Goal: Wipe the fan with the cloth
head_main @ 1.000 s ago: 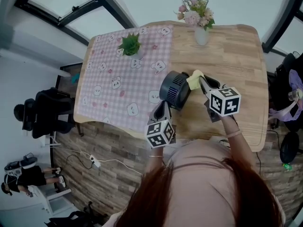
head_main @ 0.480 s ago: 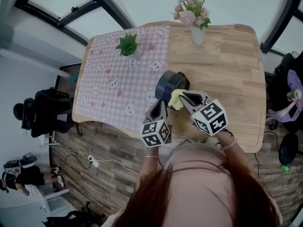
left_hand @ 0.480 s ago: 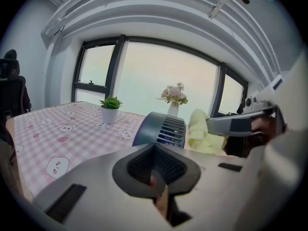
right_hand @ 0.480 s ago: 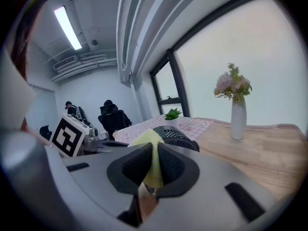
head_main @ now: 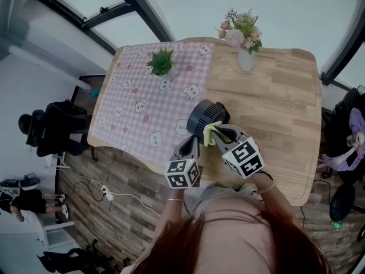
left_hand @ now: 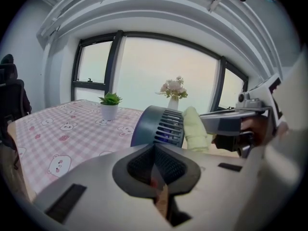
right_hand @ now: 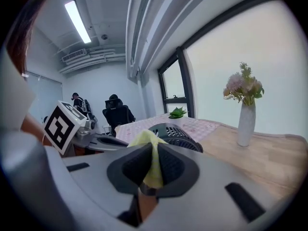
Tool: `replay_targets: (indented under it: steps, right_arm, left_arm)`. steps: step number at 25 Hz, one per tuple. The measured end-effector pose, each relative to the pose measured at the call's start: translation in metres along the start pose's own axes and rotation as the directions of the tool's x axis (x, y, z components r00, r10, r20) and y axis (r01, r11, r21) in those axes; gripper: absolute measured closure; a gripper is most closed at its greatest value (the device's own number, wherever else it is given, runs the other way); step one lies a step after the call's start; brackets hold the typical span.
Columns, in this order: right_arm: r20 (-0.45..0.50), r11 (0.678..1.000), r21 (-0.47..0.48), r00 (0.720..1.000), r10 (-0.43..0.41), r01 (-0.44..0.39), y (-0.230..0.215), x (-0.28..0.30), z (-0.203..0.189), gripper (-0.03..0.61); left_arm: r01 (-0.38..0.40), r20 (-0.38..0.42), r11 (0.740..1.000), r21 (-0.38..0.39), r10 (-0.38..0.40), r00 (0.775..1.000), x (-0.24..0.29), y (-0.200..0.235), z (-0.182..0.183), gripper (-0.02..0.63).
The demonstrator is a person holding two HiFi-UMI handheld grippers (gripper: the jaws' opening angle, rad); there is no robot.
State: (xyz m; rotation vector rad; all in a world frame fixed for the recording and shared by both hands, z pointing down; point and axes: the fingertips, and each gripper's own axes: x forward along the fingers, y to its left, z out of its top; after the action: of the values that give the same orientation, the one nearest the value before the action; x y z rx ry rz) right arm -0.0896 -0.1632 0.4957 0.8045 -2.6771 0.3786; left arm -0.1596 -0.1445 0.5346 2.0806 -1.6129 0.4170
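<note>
Right gripper was clamped tight on the yellow cloth, which touched the near side of the fan standing on the table. Left gripper had its jaws together with nothing between them, just beside the fan. Wiping looked underway, with most of the fan probably left to do.

Wood, fabric and matt plastic.
The table shows pale wood grain with a smooth finish. The checked tablecloth lies soft and matt. The fan looks like dark matt plastic with a ribbed grille. The cloth is soft yellow fabric. The white vase is smooth, perhaps glazed ceramic.
</note>
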Motion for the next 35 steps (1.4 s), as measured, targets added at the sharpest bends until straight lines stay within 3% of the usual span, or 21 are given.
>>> replay_targets:
  steps: [16,30,35]
  right_arm:
    - [-0.008,0.989,0.137,0.998,-0.058,0.058,-0.066,0.006,-0.005,0.548]
    - [-0.115,0.964,0.228,0.987,-0.114,0.138,-0.105,0.022,-0.05,0.548]
    - [-0.192,0.967,0.207,0.975,-0.111,0.15,-0.116,0.027,-0.072,0.548]
  left_arm:
    - [0.025,-0.068,1.0,0.001,-0.025,0.997,0.004,0.0,0.0,0.602]
    - [0.001,-0.08,0.999,0.036,0.002,0.997,0.003,-0.002,-0.002,0.603]
    - [-0.012,-0.077,0.999,0.031,0.014,0.997,0.003,-0.001,-0.002,0.603]
